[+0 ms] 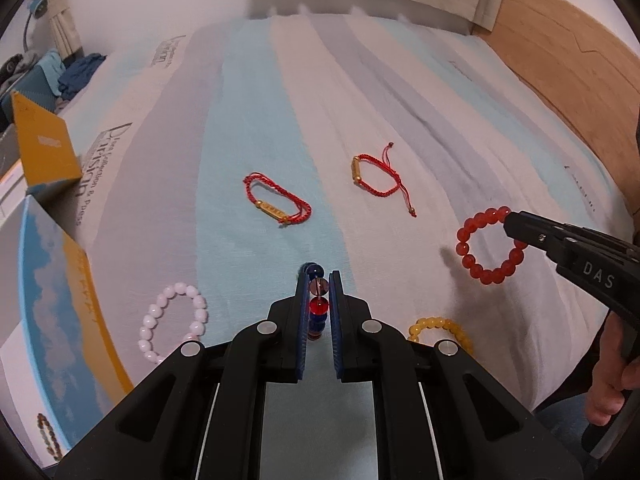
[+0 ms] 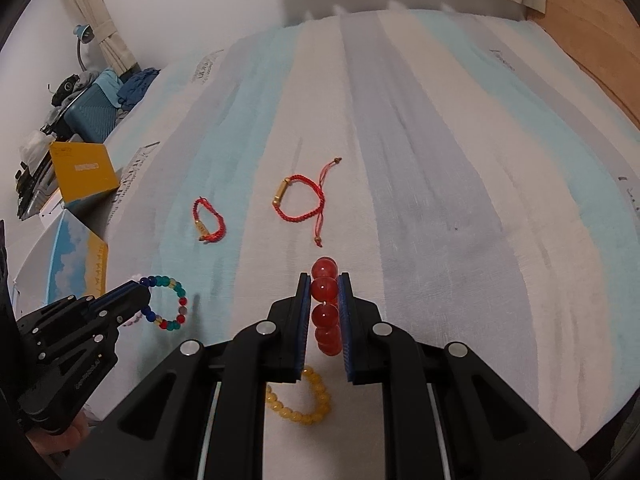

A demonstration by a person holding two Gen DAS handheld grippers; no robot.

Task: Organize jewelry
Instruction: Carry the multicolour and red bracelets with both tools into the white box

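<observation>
My left gripper is shut on a multicoloured bead bracelet, held above the striped bed sheet; it also shows in the right wrist view. My right gripper is shut on a red bead bracelet, also seen from the left wrist view. On the sheet lie a red cord bracelet with a gold bar, a red cord bracelet with a gold tube, a pink bead bracelet and a yellow bead bracelet.
An open box with a blue-sky and yellow lid sits at the bed's left edge, with a brown bead bracelet inside. A yellow box stands behind it. A wooden headboard runs along the right. A suitcase and clothes lie far left.
</observation>
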